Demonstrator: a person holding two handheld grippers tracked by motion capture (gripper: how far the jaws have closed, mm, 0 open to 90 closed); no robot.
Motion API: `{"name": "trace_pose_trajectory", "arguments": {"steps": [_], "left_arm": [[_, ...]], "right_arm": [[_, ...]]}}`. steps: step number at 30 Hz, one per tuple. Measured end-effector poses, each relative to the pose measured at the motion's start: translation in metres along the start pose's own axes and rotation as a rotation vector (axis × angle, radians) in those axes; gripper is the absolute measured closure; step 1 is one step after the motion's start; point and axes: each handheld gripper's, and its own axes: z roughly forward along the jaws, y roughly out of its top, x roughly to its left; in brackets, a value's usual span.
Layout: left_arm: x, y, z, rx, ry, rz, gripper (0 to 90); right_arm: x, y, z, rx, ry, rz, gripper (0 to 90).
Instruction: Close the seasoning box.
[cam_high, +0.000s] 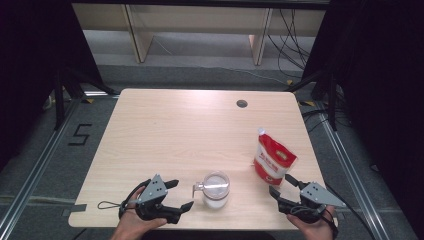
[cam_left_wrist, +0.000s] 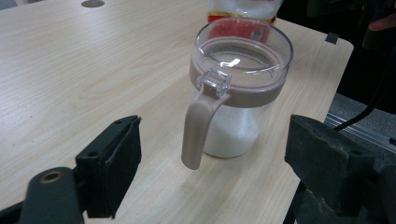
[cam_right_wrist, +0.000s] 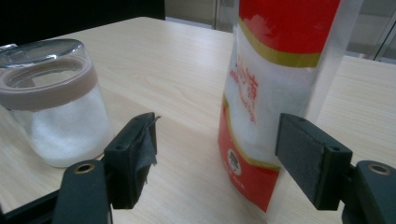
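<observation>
A clear jar (cam_high: 216, 189) with a taupe collar, side handle and clear lid holds white powder near the table's front edge. Its handle (cam_left_wrist: 198, 135) points toward my left gripper (cam_high: 181, 195), which stands open just left of it; the handle hangs ahead of the spread jaws, untouched. A red and white pouch (cam_high: 272, 159) stands upright to the jar's right. My right gripper (cam_high: 281, 184) is open just in front of the pouch's base. In the right gripper view the pouch (cam_right_wrist: 275, 70) rises close ahead of the open jaws and the jar (cam_right_wrist: 56, 116) sits at the left.
The light wooden table (cam_high: 175, 125) has a round cable hole (cam_high: 242, 103) near its far edge. The pouch (cam_left_wrist: 243, 9) shows behind the jar (cam_left_wrist: 240, 70) in the left gripper view. Dark curtains and metal floor rails flank the table.
</observation>
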Motion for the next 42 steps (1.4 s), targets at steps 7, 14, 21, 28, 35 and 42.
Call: {"name": "trace_pose_trajectory", "arguments": {"steps": [7, 14, 21, 28, 35, 42], "left_arm": [[0.006, -0.009, -0.005, 0.01, 0.003, -0.01, 16.5], [0.008, -0.017, -0.008, 0.027, 0.022, -0.006, 16.4], [0.007, -0.026, -0.007, 0.044, 0.015, -0.016, 16.4], [0.006, -0.032, -0.007, 0.067, 0.012, -0.016, 16.4], [0.005, -0.037, -0.004, 0.062, 0.009, -0.035, 16.4], [0.005, -0.037, -0.004, 0.065, 0.004, -0.028, 16.4]], "right_arm": [[0.004, -0.001, 0.001, 0.008, 0.014, 0.028, 27.5], [0.011, -0.004, -0.002, 0.023, 0.035, 0.038, 25.5], [0.014, -0.008, -0.006, 0.044, 0.042, 0.054, 23.8], [0.018, -0.011, -0.01, 0.064, 0.043, 0.073, 21.5], [0.019, -0.014, -0.014, 0.085, 0.038, 0.084, 20.4], [0.019, -0.014, -0.014, 0.084, 0.045, 0.085, 20.1]]}}
